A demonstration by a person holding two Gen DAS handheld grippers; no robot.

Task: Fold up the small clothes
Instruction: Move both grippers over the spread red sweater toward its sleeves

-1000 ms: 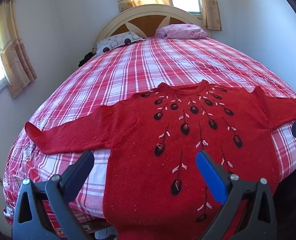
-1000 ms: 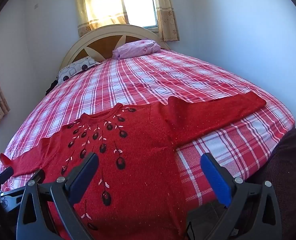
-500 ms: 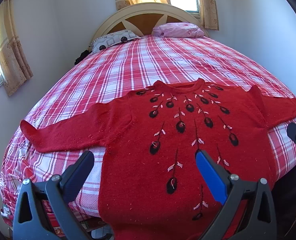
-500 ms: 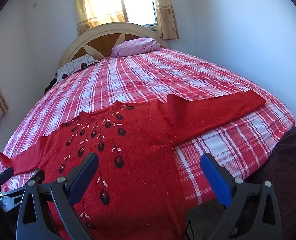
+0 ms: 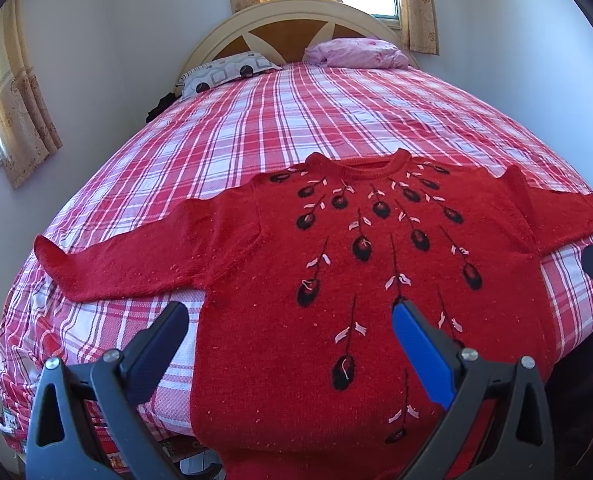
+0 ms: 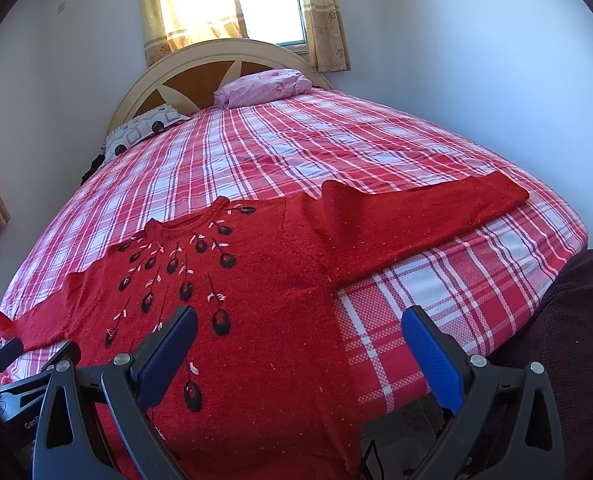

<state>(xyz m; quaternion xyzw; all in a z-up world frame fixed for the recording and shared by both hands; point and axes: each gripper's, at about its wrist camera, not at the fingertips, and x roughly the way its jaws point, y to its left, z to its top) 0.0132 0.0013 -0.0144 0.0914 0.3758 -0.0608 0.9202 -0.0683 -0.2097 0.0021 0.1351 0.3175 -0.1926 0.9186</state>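
Note:
A red knitted sweater (image 5: 336, 280) with black and pink embroidery lies flat, front up, at the foot of the bed, both sleeves spread wide and its hem hanging over the edge. In the right wrist view the same sweater (image 6: 264, 300) shows its right sleeve (image 6: 424, 208) reaching toward the bed's side. My left gripper (image 5: 288, 320) hovers open above the sweater's lower left body, holding nothing. My right gripper (image 6: 300, 324) is open above the lower right body, also without anything in it. The left gripper (image 6: 28, 356) shows at the lower left of the right wrist view.
The bed (image 5: 296, 128) has a red and white plaid cover. A patterned pillow (image 5: 224, 76) and a pink pillow (image 5: 356, 52) lie by the headboard (image 5: 292, 28). Walls stand close on both sides. A dark cloth-covered shape (image 6: 576, 360) is at the right foot of the bed.
Both grippers have drawn slightly back and up, so the sweater sits a little lower and farther in both views. The sweater itself has not moved.

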